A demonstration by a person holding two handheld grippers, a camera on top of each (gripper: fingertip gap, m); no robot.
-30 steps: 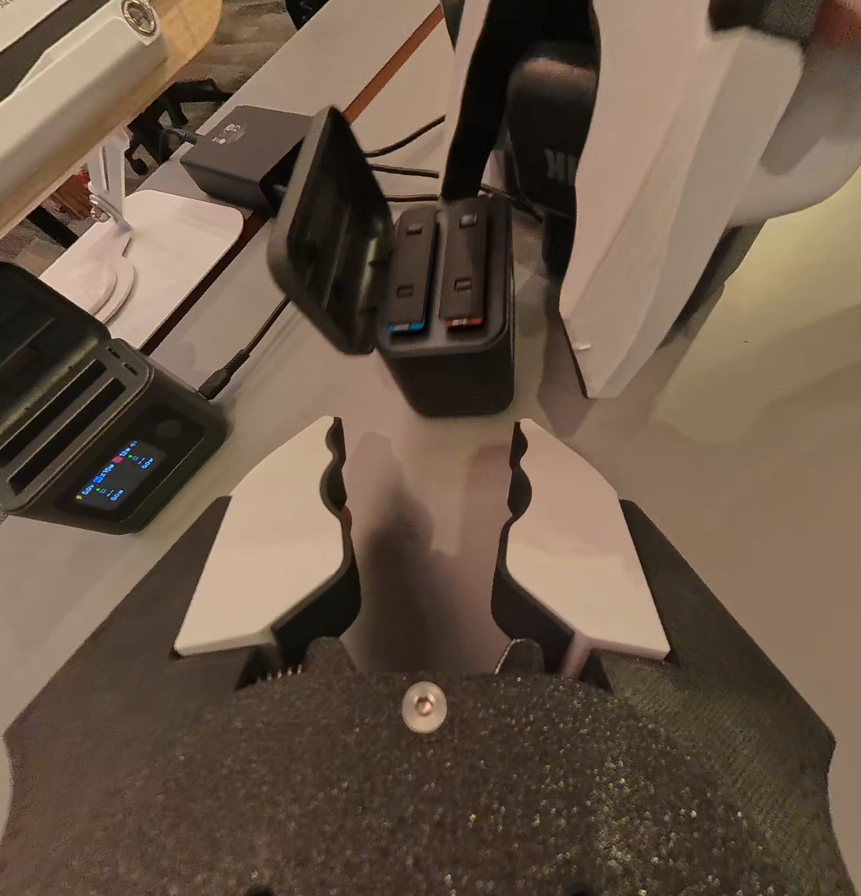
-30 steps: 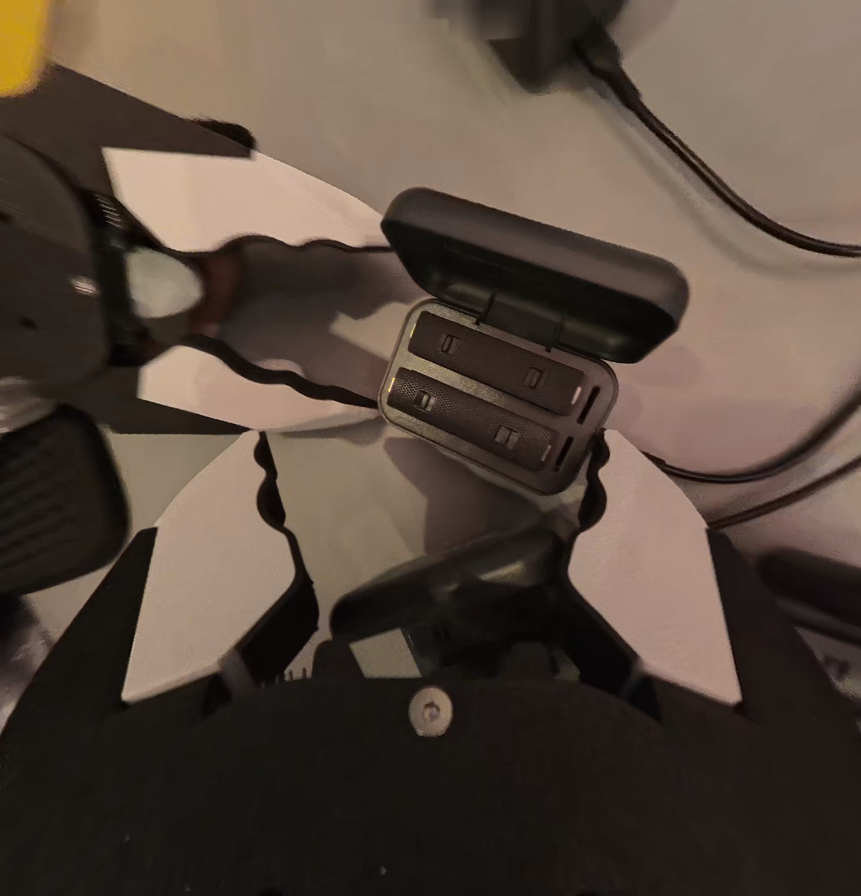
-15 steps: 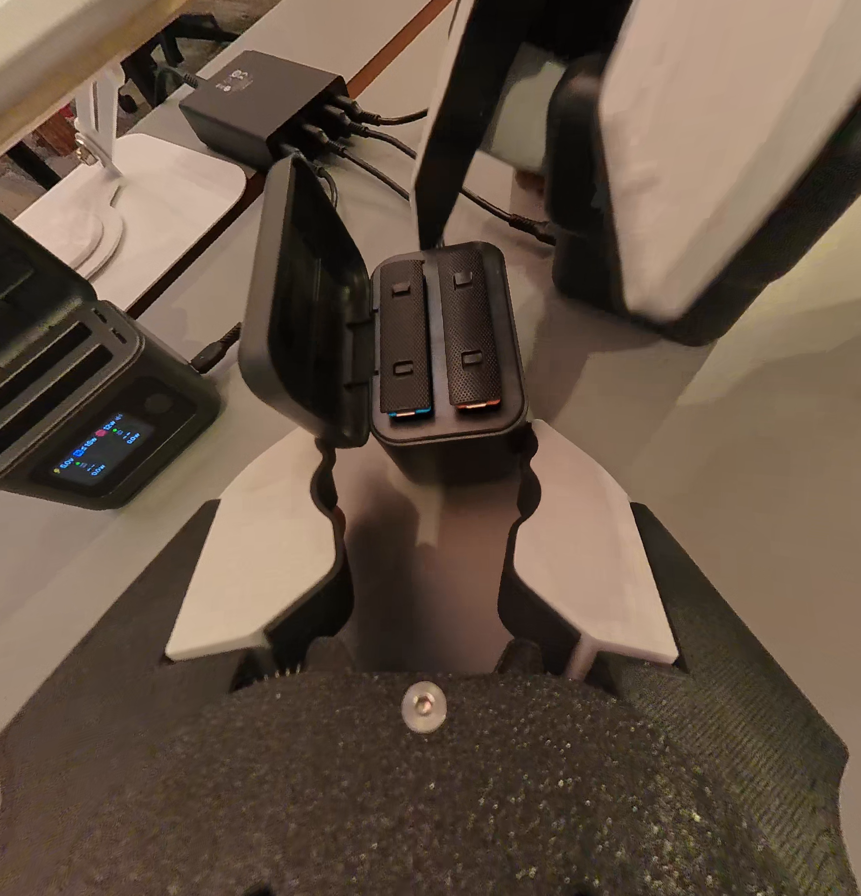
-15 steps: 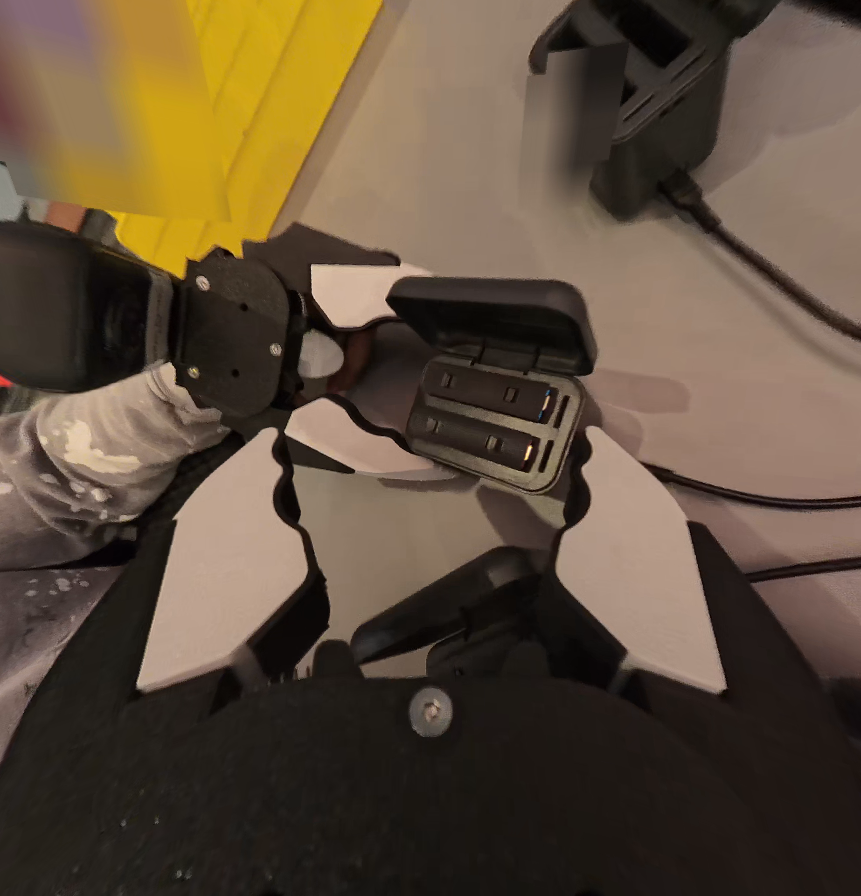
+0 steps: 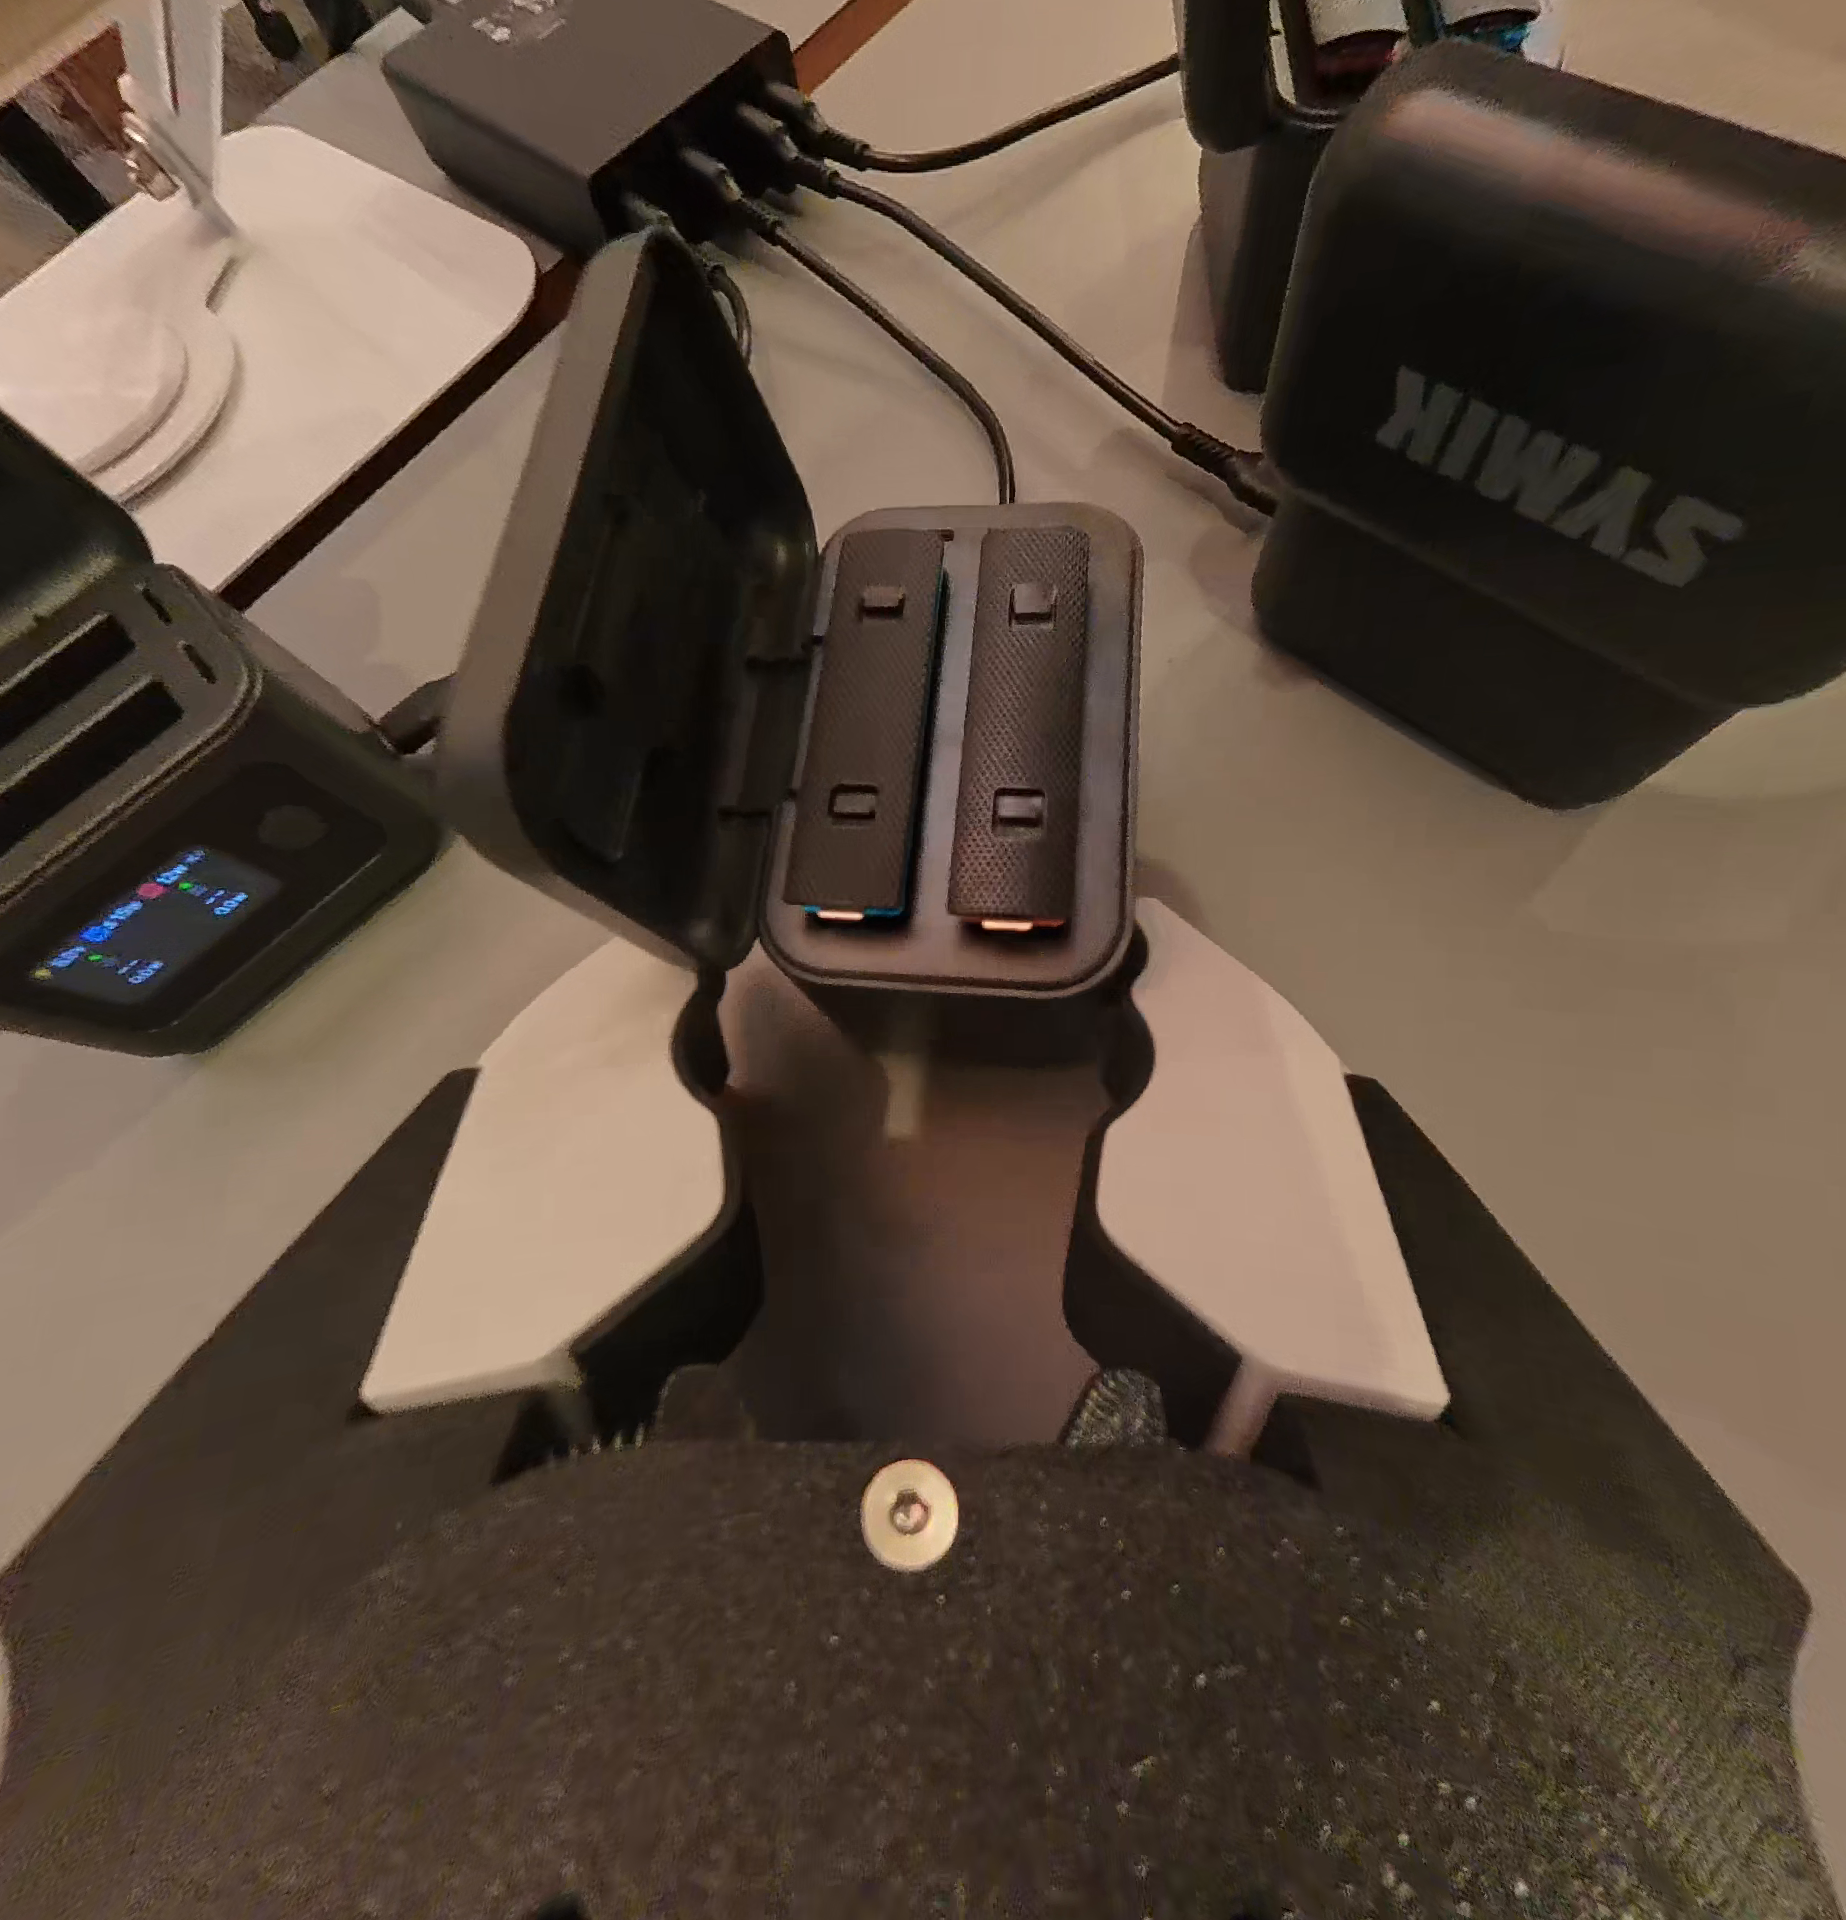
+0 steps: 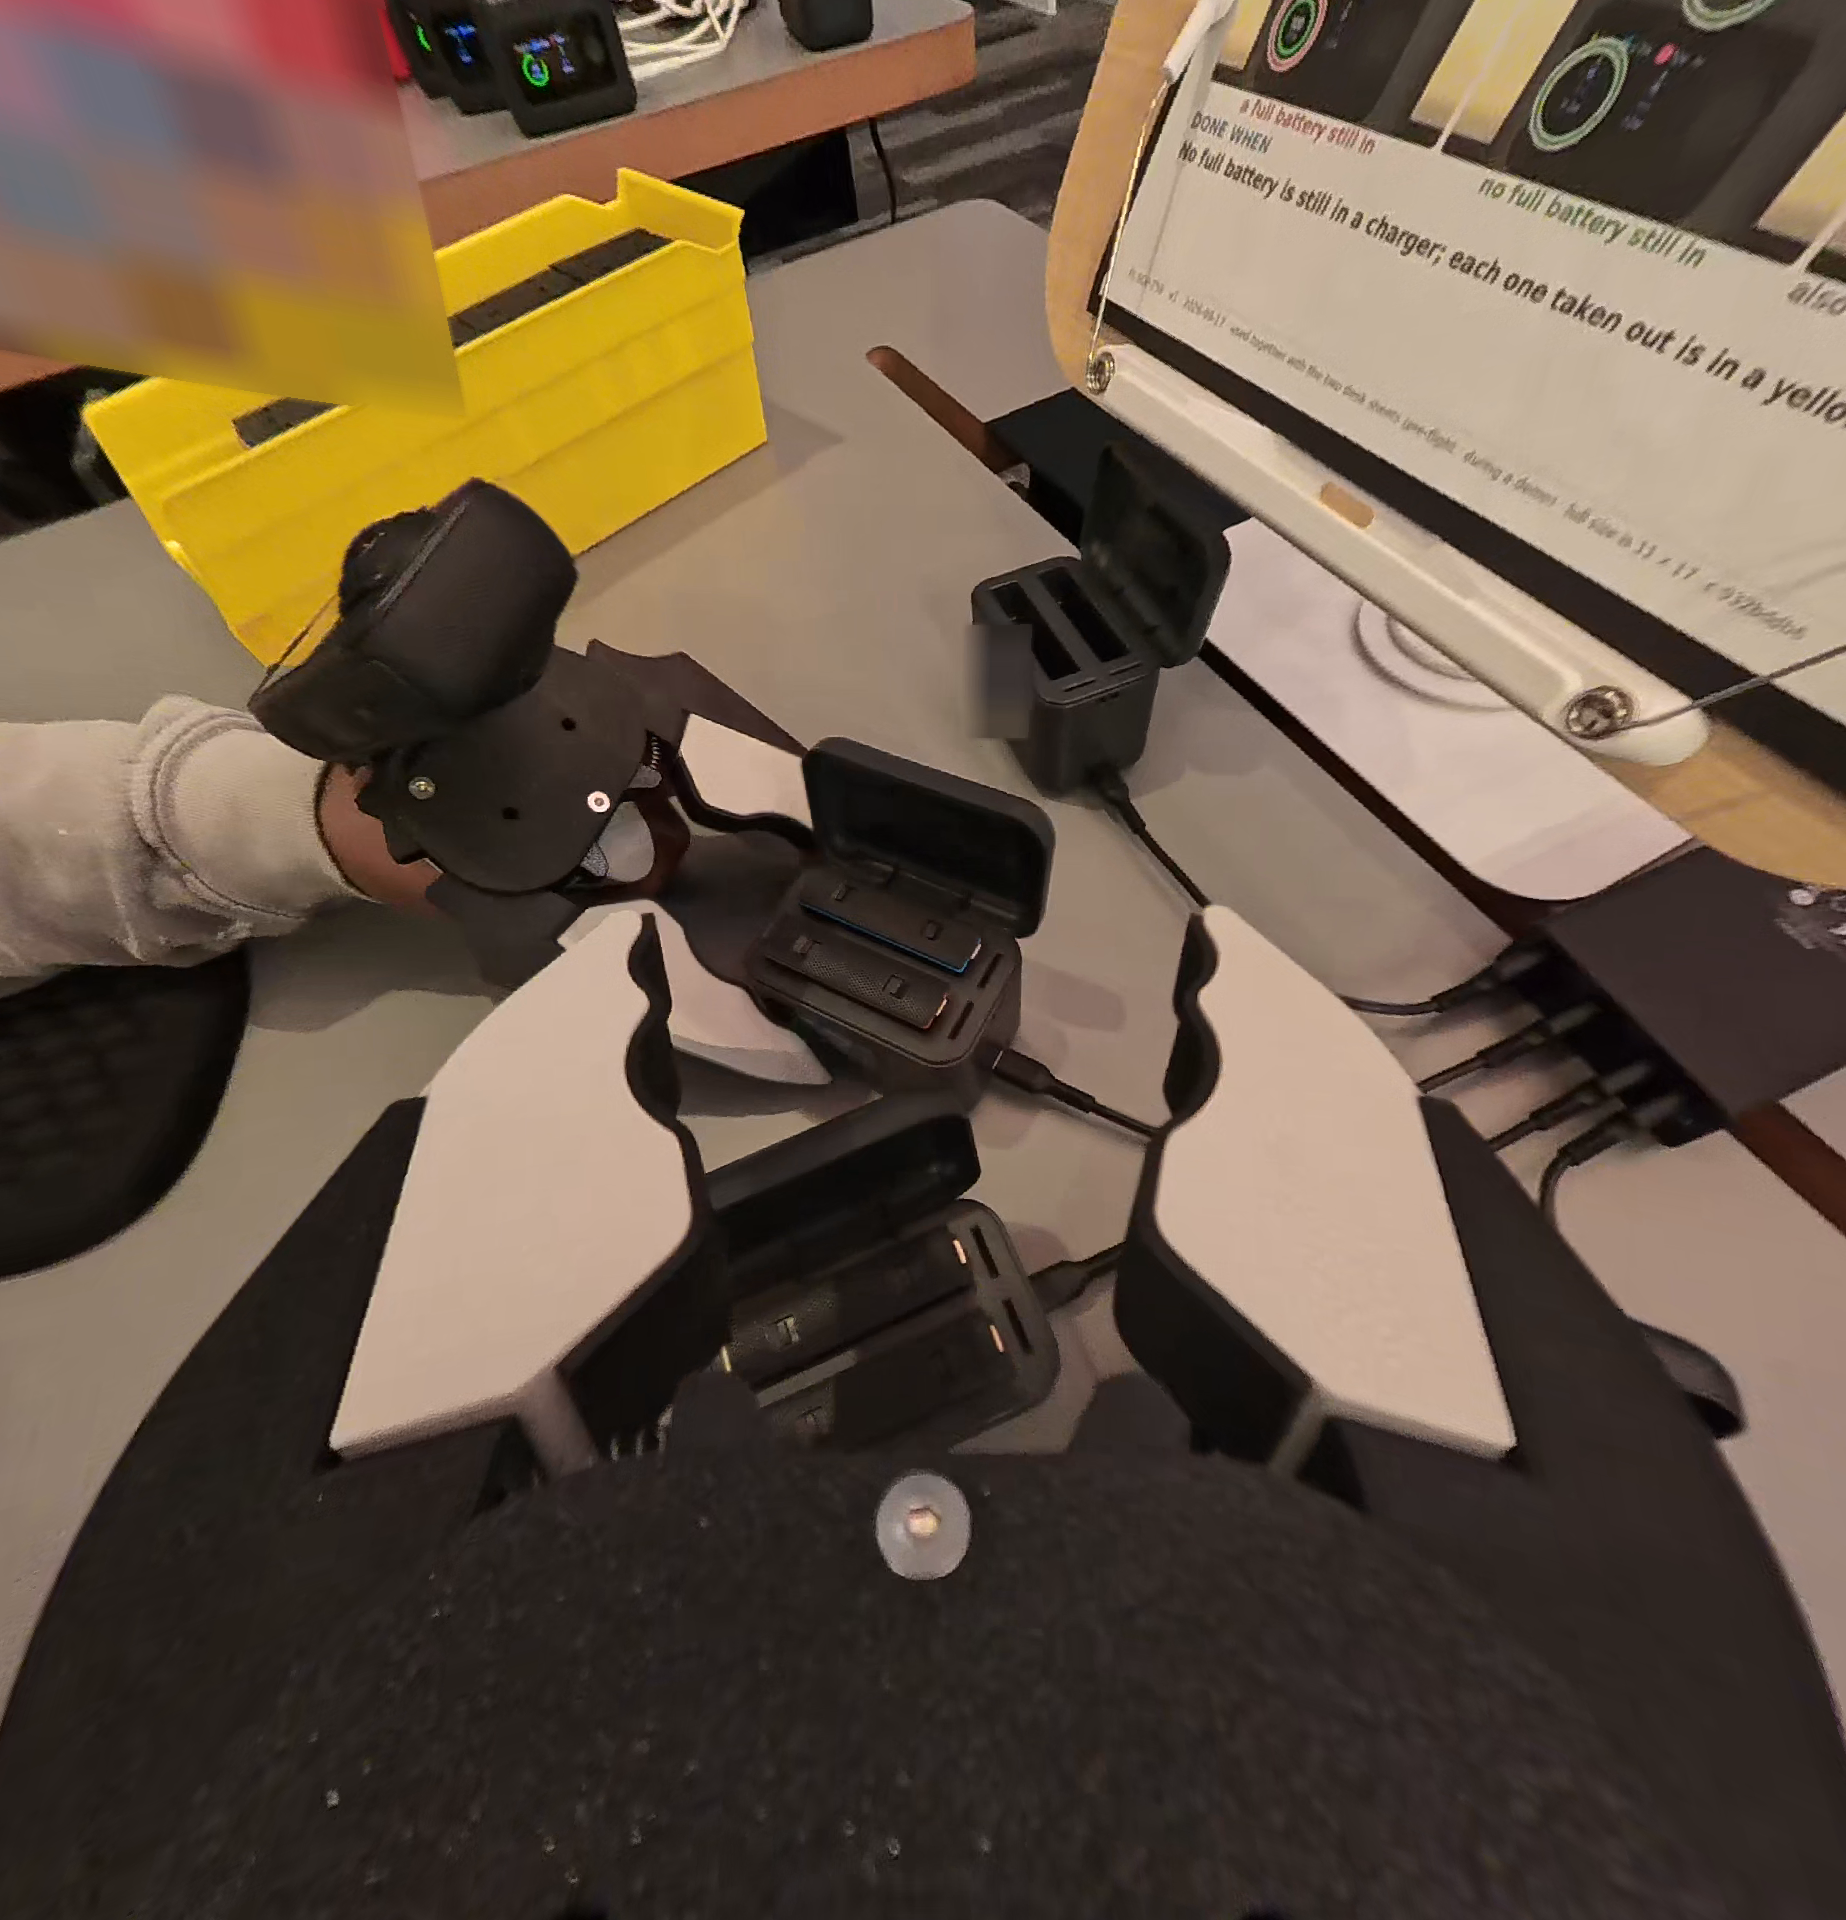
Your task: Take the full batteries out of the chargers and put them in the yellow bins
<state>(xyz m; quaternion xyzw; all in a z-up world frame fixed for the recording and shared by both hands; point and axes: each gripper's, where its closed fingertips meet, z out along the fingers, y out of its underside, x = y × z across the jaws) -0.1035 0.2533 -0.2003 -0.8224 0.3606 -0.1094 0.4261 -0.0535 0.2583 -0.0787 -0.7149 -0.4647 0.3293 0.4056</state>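
Note:
A black charger (image 5: 950, 966) with its lid open stands on the grey table and holds two batteries, one with a blue edge (image 5: 865, 727) and one beside it (image 5: 1018, 727). My left gripper (image 5: 919, 987) is open, with its jaws on either side of the charger's lower body; I cannot tell if they touch it. The charger (image 6: 888, 997) and the left gripper (image 6: 545, 810) also show in the right wrist view. My right gripper (image 6: 924, 966) is open and empty, raised and back from it. A yellow bin (image 6: 607, 416) with batteries in it stands far left.
A second loaded charger (image 6: 888, 1320) sits under my right gripper. An empty open charger (image 6: 1095, 665) stands farther back; in the left wrist view it sits left, its screen lit (image 5: 150, 831). A closed black case (image 5: 1553, 416) is right. A power hub (image 5: 586, 114) feeds cables. A printed sheet on a stand (image 6: 1521, 260) overhangs. The grippers' ends are close to 15 cm from one another. Both grippers' tips are roughly 20 cm from the power hub (image 5: 586, 114). The right camera catches it too, in the right wrist view (image 6: 1637, 940).
My left gripper has moved forward until its jaws flank the open charger. My right gripper has pulled back and up from over the charger, so the yellow bin and sheet came into view.

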